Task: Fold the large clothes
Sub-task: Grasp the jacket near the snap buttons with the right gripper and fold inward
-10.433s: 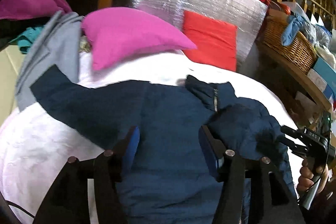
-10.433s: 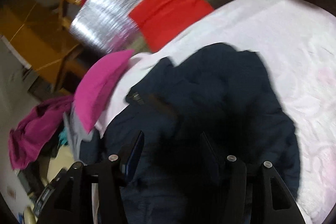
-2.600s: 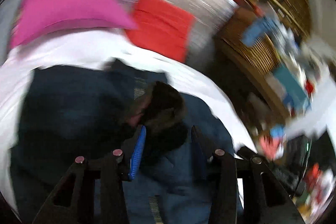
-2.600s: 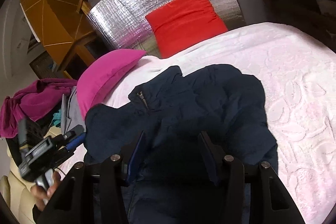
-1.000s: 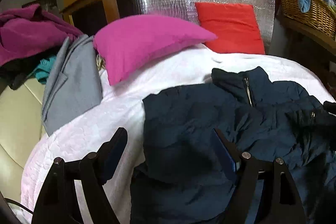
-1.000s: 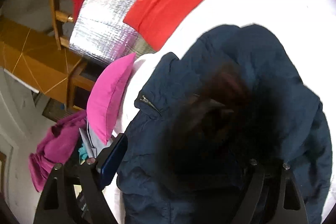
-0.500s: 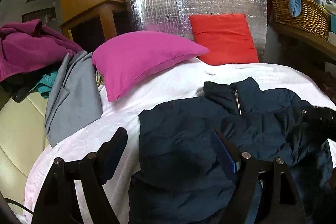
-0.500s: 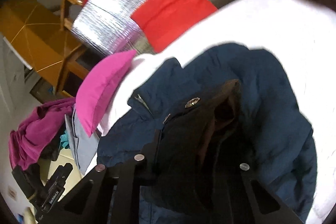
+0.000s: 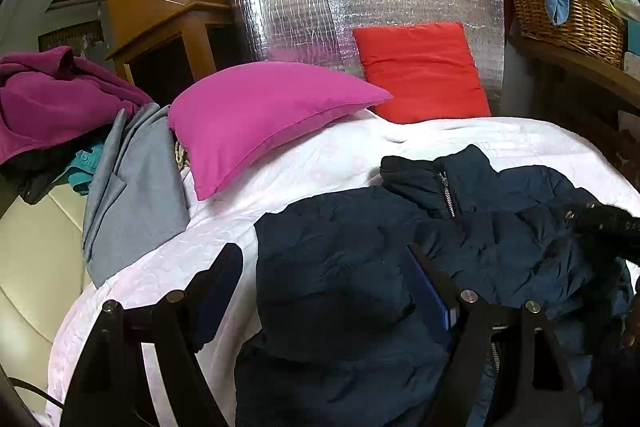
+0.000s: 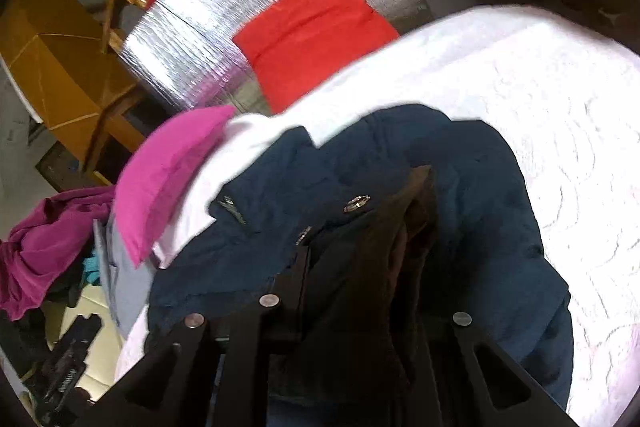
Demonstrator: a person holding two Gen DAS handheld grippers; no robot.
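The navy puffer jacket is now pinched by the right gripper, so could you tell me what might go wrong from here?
1. The right gripper is shut on a bunched dark fold of the navy puffer jacket; the slick padding may slip out as it lifts.
2. The left gripper is open, pinning nothing, so the whole jacket may drag across the white quilt instead of folding.

I see a white quilted bed carrying the navy jacket, a pink pillow, and a grey garment that seems to drape its edge.
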